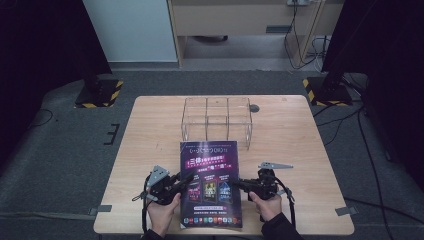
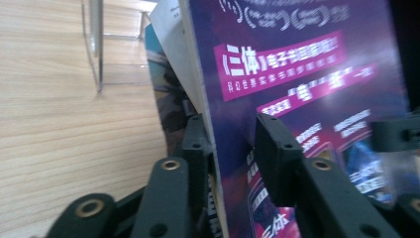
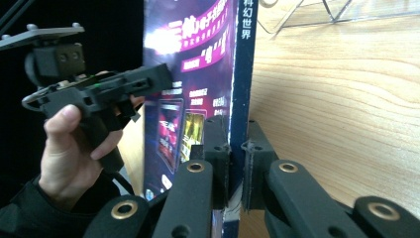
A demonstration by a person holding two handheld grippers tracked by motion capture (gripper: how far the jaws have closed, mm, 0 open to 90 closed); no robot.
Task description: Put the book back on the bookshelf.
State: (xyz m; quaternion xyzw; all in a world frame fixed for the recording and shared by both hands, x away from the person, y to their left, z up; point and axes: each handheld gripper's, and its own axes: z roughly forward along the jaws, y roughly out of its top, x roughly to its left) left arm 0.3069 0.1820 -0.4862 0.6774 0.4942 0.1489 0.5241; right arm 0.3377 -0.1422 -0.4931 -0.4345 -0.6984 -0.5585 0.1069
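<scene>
Item one, at 7 o'clock on the wooden table (image 1: 150, 130): your left gripper (image 1: 186, 178), its jaws straddling the left edge of the purple magazine (image 1: 210, 183), one above the cover, one beneath; whether they pinched it could not be told. Item two, at 6 o'clock: the magazine itself, lifted off the table. Item three, at 5 o'clock: your right gripper (image 1: 239, 184), clamped on the magazine's spine. Item four, at 12 o'clock: a clear plastic organizer (image 1: 217, 119), just beyond the magazine.

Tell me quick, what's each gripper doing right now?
Left gripper: jaws straddle the magazine's cover edge; whether clamped cannot be told.
Right gripper: shut on the magazine's spine.
</scene>
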